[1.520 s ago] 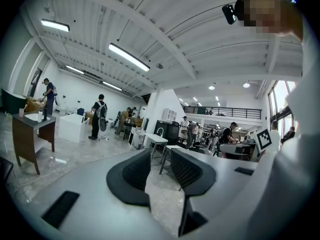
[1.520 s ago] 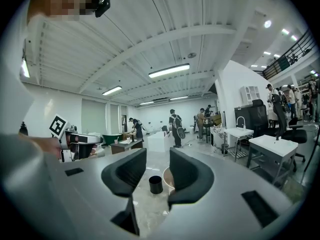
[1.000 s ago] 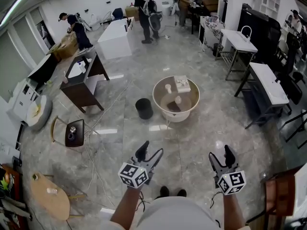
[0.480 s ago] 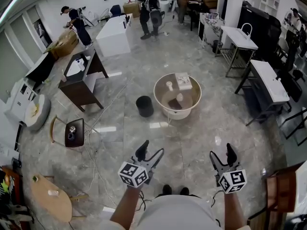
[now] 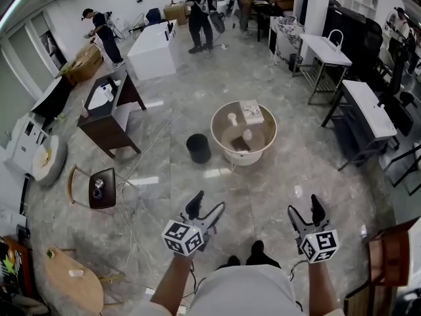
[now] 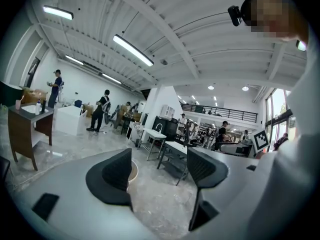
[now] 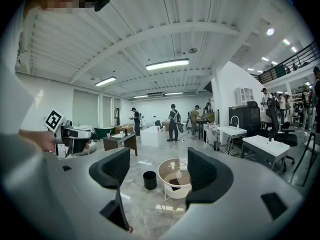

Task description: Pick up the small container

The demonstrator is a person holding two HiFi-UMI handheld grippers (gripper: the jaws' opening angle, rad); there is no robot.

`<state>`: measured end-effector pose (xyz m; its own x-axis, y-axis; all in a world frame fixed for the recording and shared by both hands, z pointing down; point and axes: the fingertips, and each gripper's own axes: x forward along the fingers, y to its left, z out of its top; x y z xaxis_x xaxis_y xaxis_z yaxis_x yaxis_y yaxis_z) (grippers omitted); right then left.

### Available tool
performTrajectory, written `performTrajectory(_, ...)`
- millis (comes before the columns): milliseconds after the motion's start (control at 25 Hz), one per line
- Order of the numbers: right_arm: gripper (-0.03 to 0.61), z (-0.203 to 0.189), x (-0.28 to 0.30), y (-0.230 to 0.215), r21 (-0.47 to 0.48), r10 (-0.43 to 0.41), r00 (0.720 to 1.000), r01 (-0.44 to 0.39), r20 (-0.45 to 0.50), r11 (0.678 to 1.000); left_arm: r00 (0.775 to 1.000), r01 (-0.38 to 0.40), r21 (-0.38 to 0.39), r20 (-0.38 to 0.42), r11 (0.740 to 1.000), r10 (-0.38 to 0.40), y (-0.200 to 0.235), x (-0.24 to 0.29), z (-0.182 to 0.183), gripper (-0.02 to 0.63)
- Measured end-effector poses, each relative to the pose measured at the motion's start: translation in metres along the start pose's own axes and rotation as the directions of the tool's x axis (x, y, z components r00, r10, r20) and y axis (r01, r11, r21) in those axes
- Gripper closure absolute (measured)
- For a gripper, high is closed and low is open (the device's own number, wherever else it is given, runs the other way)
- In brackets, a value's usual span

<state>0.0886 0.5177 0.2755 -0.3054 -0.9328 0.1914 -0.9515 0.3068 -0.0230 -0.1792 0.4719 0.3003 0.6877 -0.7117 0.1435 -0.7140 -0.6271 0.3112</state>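
Observation:
A round beige table (image 5: 266, 125) stands on the marble floor well ahead of me. On it are a small white container (image 5: 231, 118), a second pale one (image 5: 247, 135), a white box (image 5: 250, 112) and a dark flat item (image 5: 239, 145). My left gripper (image 5: 205, 208) and right gripper (image 5: 304, 210) hover low and near my body, far short of the table, both open with nothing between the jaws. The right gripper view frames the table (image 7: 168, 188) and the container (image 7: 173, 165) between its jaws (image 7: 159, 171). The left gripper (image 6: 159, 171) view catches only the table rim (image 6: 133, 171).
A black bin (image 5: 197, 148) stands left of the table. A dark cabinet (image 5: 105, 120), a small stool (image 5: 102, 187) and loose cables (image 5: 131, 196) lie to the left. Work tables (image 5: 371, 114) line the right side. Several people (image 5: 199, 8) work at the far end.
Both grippers stay in nearly the same place and remain open. One of my feet has stepped forward, and the people at the back have shifted slightly.

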Motion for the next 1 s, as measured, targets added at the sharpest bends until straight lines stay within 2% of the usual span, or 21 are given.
performTrajectory(200, 0.207, -0.008, 0.025, -0.005, -0.001, 0.004, 0.999, -0.004, -0.037, 1.0, 1.0, 0.0, -0.01, -0.009, 1.0, 0.0, 0.016, 0.019, 0.001, 0.263)
performTrajectory(440, 0.207, -0.009, 0.072, -0.036, 0.012, 0.017, 0.998, -0.016, -0.055, 1.0, 1.0, -0.011, -0.014, -0.029, 1.0, 0.011, 0.034, 0.063, 0.004, 0.262)
performTrajectory(720, 0.207, -0.007, 0.149, -0.085, 0.023, 0.06, 0.994, -0.058, -0.087, 0.998, 0.999, -0.028, -0.003, -0.025, 1.0, 0.028, 0.067, 0.142, 0.021, 0.262)
performTrajectory(1000, 0.207, -0.009, 0.23, -0.134, 0.04, 0.108, 0.985, -0.103, -0.132, 0.994, 0.996, -0.065, -0.011, -0.062, 0.998, 0.064, 0.106, 0.221, 0.03, 0.261)
